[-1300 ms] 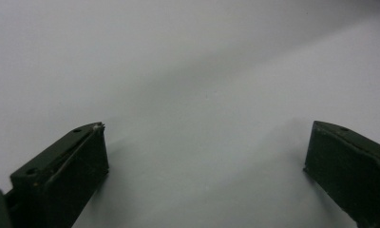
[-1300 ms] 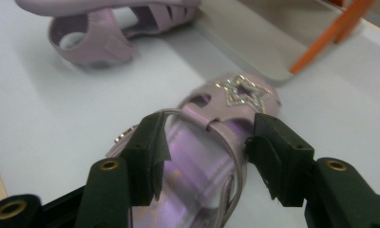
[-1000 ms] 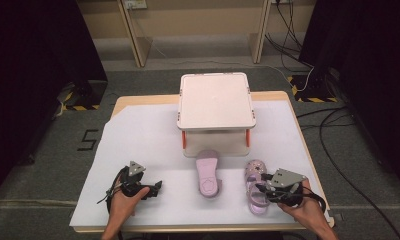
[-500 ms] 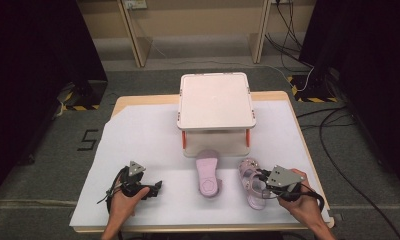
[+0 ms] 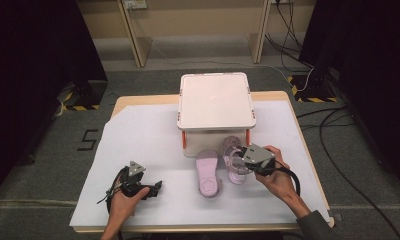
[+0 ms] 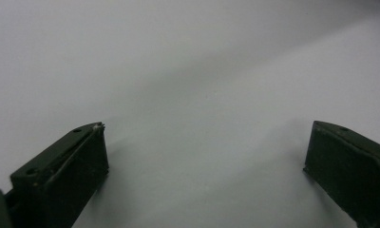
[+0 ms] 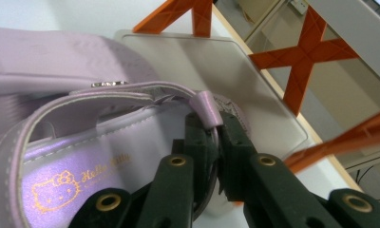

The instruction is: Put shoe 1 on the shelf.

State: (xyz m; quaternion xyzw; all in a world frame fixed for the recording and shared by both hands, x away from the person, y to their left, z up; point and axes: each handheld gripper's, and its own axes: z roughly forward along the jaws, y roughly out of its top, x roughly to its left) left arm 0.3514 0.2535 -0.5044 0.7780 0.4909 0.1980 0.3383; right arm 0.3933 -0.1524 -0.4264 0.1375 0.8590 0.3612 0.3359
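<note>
Left gripper (image 6: 202,161): both black jaws rise from the bottom corners, set wide apart with nothing between them.
Left-hand jaw: screw holes along its top edge, and a small pale speck at its tip.
Surface (image 6: 193,71): plain white sheet, smooth and bare, right under the jaws.
Shadows: soft grey, beside each jaw.

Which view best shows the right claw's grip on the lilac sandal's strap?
The right gripper view: the right claw is shut on the glossy lilac strap of the sandal, close up. The high view shows the sandal small, partly under that claw. The left gripper view looks at white table covering.
</note>
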